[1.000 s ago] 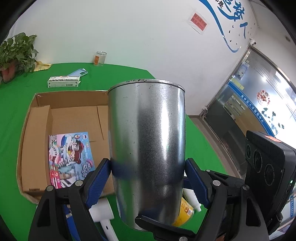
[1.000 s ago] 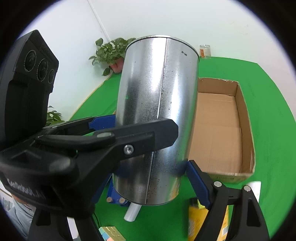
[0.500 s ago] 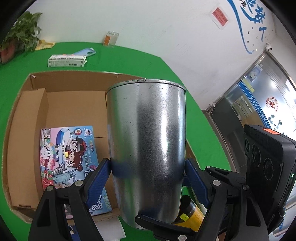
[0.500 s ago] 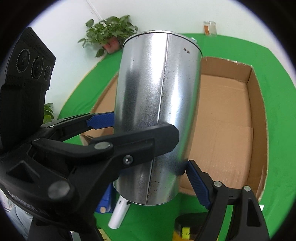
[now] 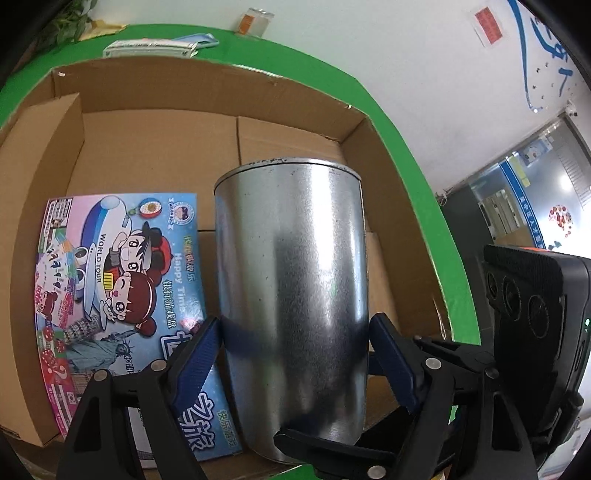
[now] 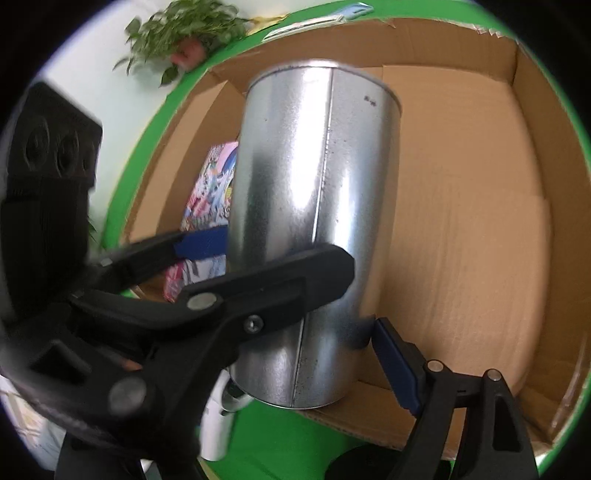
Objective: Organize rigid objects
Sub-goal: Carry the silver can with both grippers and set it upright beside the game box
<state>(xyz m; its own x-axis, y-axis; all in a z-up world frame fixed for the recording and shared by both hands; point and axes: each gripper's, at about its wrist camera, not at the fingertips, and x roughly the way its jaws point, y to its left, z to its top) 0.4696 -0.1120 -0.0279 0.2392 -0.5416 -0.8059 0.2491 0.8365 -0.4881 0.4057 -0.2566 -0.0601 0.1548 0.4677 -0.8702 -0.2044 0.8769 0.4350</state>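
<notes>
1. Both tools, left tool (image 5: 291,354) and right tool (image 6: 295,295), clamp one can (image 5: 291,295) over the box (image 5: 388,177).
2. Game box (image 5: 110,280) lies inside, left of it.
3. Carton (image 5: 147,50), jar (image 5: 253,22) sit beyond on the bench (image 5: 406,155).

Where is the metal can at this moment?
The metal can is held by both tools over the cardboard box, to the right of the colourful game box in the left wrist view.
</notes>
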